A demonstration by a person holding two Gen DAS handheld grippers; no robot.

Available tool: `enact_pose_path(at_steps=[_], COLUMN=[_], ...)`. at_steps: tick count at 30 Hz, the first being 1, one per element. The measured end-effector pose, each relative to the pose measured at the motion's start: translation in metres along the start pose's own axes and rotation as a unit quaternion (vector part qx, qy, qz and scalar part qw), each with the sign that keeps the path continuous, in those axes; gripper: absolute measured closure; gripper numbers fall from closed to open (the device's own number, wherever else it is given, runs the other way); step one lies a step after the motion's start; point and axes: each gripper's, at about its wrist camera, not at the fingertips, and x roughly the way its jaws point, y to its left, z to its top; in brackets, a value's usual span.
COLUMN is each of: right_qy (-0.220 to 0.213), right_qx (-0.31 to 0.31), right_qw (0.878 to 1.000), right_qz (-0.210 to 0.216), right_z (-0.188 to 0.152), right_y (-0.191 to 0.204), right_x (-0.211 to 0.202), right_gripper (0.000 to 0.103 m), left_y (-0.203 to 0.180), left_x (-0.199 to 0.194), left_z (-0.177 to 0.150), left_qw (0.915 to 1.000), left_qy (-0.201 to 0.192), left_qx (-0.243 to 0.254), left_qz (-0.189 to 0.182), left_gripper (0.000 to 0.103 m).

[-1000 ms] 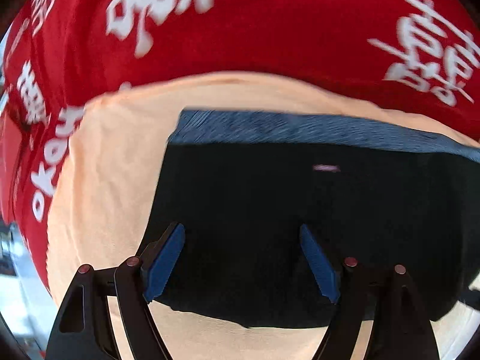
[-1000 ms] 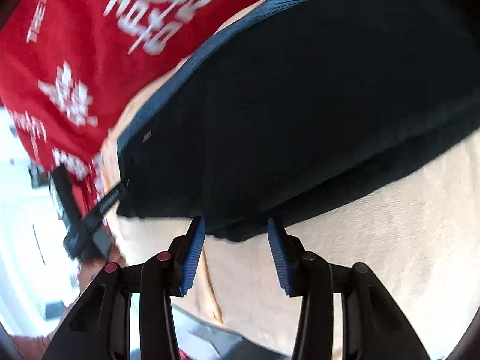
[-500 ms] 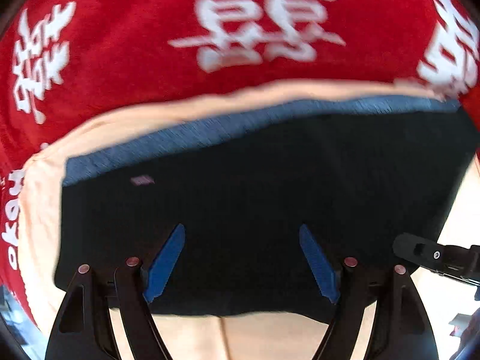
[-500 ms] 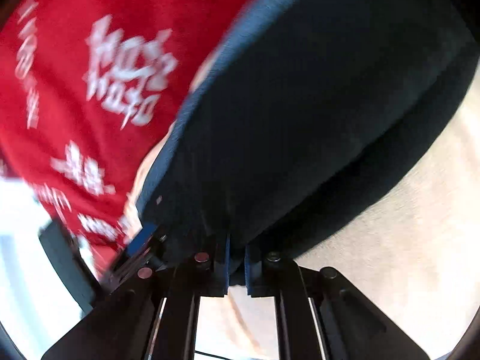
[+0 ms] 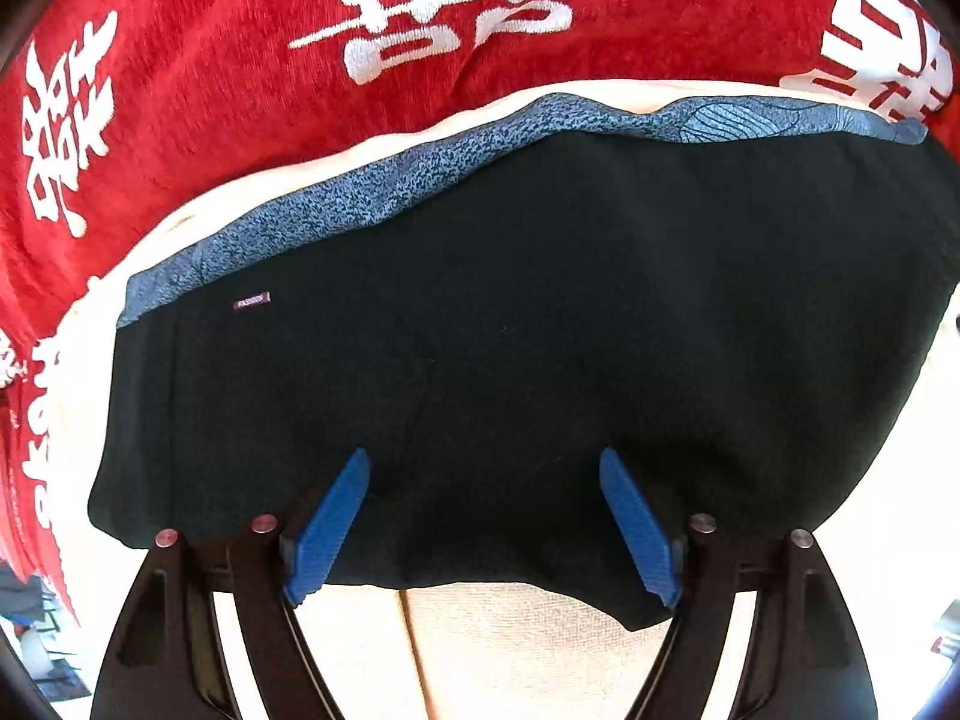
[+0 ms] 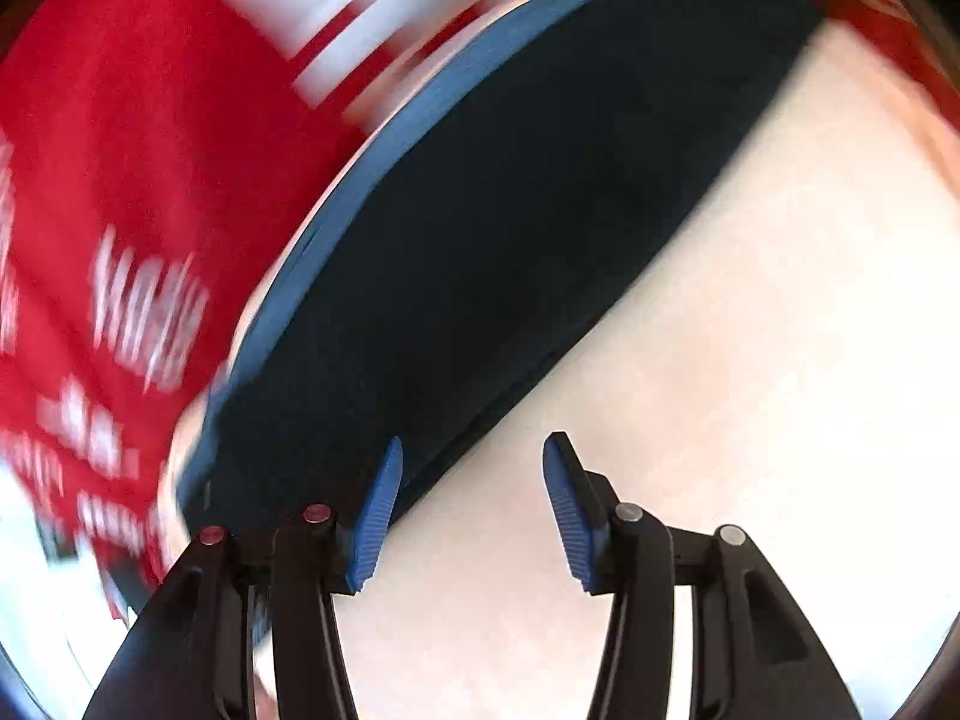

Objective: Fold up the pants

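Observation:
The black pants (image 5: 540,312) lie folded into a compact block on a cream cloth (image 5: 528,648), with a blue patterned waistband (image 5: 372,192) along the far edge and a small label near the left corner. My left gripper (image 5: 483,468) is open and empty, its blue pads over the pants' near edge. In the right wrist view the pants (image 6: 510,252) run diagonally. My right gripper (image 6: 471,456) is open and empty, at the pants' near corner over the cream cloth (image 6: 750,360).
A red blanket with white characters (image 5: 240,60) lies beyond the cream cloth and wraps round the left side; it also shows blurred in the right wrist view (image 6: 150,150). Room clutter shows at the lower left corner (image 5: 30,630).
My right gripper was shut on the pants' near edge half a second ago and has opened and let go. The left gripper stayed open and shifted slightly; the right view is blurred from motion.

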Motion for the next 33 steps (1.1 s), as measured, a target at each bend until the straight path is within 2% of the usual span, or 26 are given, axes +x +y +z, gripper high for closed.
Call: enact_pose_path(at_steps=[1,2,3,4,5,7,9,11,12,13,16,19,20,22,24,26,28,30,31,32,33], right_qy=[-0.006,-0.011,-0.012,-0.009,-0.007,-0.021,-0.047,-0.047,-0.048,-0.052,-0.037,0.005,0.024,0.042,0.062,0.074,0.052,0.034,0.023,0.0,-0.009], right_qx=[0.021,0.048,0.061,0.068,0.072,0.056,0.053,0.067,0.064,0.055,-0.046,-0.18,-0.221,-0.253,-0.287,-0.305,-0.329,-0.332,-0.331,-0.327,-0.318], right_qw=[1.0,0.999,0.998,0.997,0.997,0.998,0.997,0.995,0.995,0.995,0.998,0.984,0.975,0.966,0.956,0.949,0.943,0.943,0.943,0.943,0.946], right_qz=[0.002,0.009,0.025,0.028,0.032,0.01,-0.032,-0.05,-0.065,-0.064,-0.021,0.001,0.015,0.03,0.026,0.013,0.007,-0.002,-0.013,-0.054,-0.067], right_z=[0.012,0.028,0.038,0.043,0.049,0.054,0.057,0.059,0.059,0.06,0.062,0.058,0.055,0.051,0.049,0.048,0.057,0.067,0.074,0.084,0.093], right_y=[-0.011,-0.024,-0.031,-0.033,-0.035,-0.032,-0.038,-0.046,-0.043,-0.039,0.01,0.084,0.114,0.134,0.161,0.159,0.158,0.149,0.145,0.148,0.142], right_x=[0.0,0.002,0.005,0.007,0.008,0.002,-0.008,-0.015,-0.024,-0.029,-0.031,0.003,0.024,0.047,0.084,0.101,0.106,0.101,0.099,0.102,0.1], right_gripper=[0.051,0.06,0.074,0.093,0.095,0.095,0.095,0.082,0.082,0.081,0.08,0.08,0.08,0.081,0.081,0.082,0.084,0.086,0.086,0.086,0.086], left_y=[-0.002,-0.003,-0.003,-0.005,-0.004,-0.003,0.007,0.011,0.013,0.014,0.01,0.003,0.001,-0.003,-0.001,0.003,0.009,0.017,0.022,0.027,0.033], left_x=[0.0,0.0,-0.001,-0.001,0.001,0.006,0.009,0.005,-0.002,-0.006,-0.013,0.004,0.009,0.032,0.049,0.062,0.067,0.072,0.075,0.075,0.072], left_z=[0.001,0.001,0.002,0.004,0.004,0.003,0.006,0.013,0.02,0.027,0.06,0.097,0.104,0.125,0.136,0.144,0.152,0.16,0.164,0.167,0.171], left_qw=[1.0,1.0,1.0,0.9999,0.9998,0.9993,0.9988,0.9978,0.9978,0.998,0.9986,0.9985,0.9979,0.997,0.9966,0.9955,0.9944,0.9936,0.9927,0.9919,0.991], left_qy=[0.001,0.002,0.003,0.004,0.005,0.006,0.027,0.036,0.027,0.017,-0.007,-0.008,-0.009,-0.011,-0.004,-0.005,-0.014,-0.013,-0.01,-0.007,-0.004], left_qx=[-0.002,-0.002,-0.003,-0.003,-0.003,-0.009,-0.032,-0.042,-0.041,-0.042,-0.045,-0.053,-0.064,-0.076,-0.079,-0.094,-0.102,-0.108,-0.116,-0.121,-0.126], left_qz=[0.004,0.006,0.008,0.011,0.017,0.037,0.023,0.037,0.045,0.043,0.026,0.012,0.005,0.013,0.023,0.016,0.023,0.031,0.033,0.037,0.045], left_gripper=[0.022,0.022,0.022,0.021,0.018,0.006,0.006,0.006,0.006,0.006,0.006,0.006,0.006,0.006,0.006,0.006,0.006,0.006,0.006,0.006,0.006])
